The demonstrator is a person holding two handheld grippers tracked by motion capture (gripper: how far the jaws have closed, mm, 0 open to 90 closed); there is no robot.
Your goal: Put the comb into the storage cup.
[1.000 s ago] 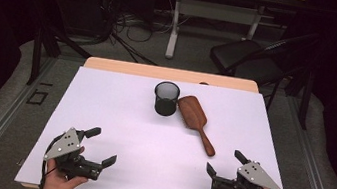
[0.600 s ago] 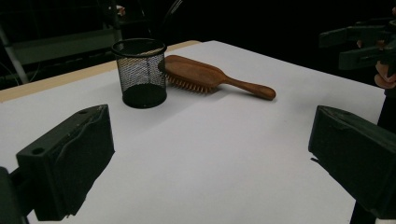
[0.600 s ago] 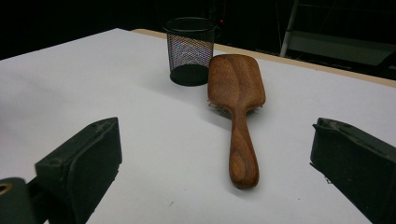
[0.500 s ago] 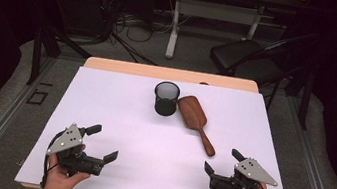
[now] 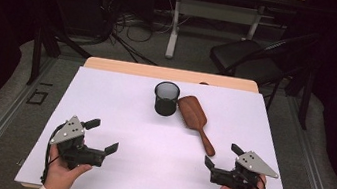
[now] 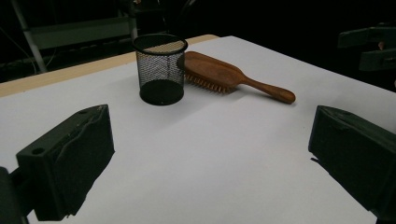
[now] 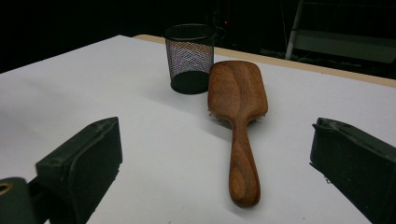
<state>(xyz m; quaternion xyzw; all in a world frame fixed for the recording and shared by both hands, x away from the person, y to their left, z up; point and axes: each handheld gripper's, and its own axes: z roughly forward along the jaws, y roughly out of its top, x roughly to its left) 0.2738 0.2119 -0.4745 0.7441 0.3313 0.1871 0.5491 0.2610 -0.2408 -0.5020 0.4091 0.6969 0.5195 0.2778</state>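
On the white desk (image 5: 118, 112) a wooden hairbrush (image 5: 195, 119) lies bristles down just right of centre toward the far side, its broad paddle head at the far end and its slim handle running toward the near right. The head sits just beside a black mesh cup (image 5: 166, 98), which stands upright to its left; whether the two touch is hard to tell. In the right gripper view the hairbrush (image 7: 239, 119) stretches straight ahead, handle end nearest the camera, with the mesh cup (image 7: 189, 57) behind and left of its head. In the left gripper view the hairbrush (image 6: 224, 75) lies across the far part of the desk, bristles showing under the head, right of the mesh cup (image 6: 159, 67). The left hand-held gripper (image 5: 102, 136) is held low over the near left of the desk with its jaws wide apart and nothing between them, well apart from both things. The right hand-held gripper (image 5: 223, 156) sits at the near right, jaws likewise spread wide and empty, near the tip of the brush handle but not touching it. Beyond the desk's far edge, a dark chair (image 5: 247, 61) stands on the floor.
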